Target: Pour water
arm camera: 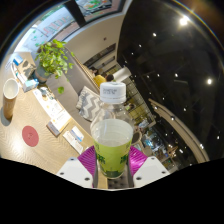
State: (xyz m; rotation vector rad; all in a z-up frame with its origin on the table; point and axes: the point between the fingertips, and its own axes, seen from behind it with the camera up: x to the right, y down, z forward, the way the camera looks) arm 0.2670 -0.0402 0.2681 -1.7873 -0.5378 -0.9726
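The fingers (112, 160) were clamped on a clear plastic bottle (112, 135), their magenta pads (88, 160) pressing on its lower part from both sides. The bottle stood upright between them, filled with a pale yellow-green liquid nearly to the shoulder, and its white cap (113, 93) seemed to be on.

I judged that the step in hand was the carrying of the bottle, lifted well above the table (45, 125), and that the pouring had not yet begun. The next move would call for a vessel to receive the liquid; a light cup (10, 90) stood far off beside a green plant (52, 58), well apart from the bottle, but I could not tell whether it was the target. The cap would probably have to come off first.

There was much open room around the bottle. The table edge ran close below the fingers, and a red round coaster (30, 136) lay near it.
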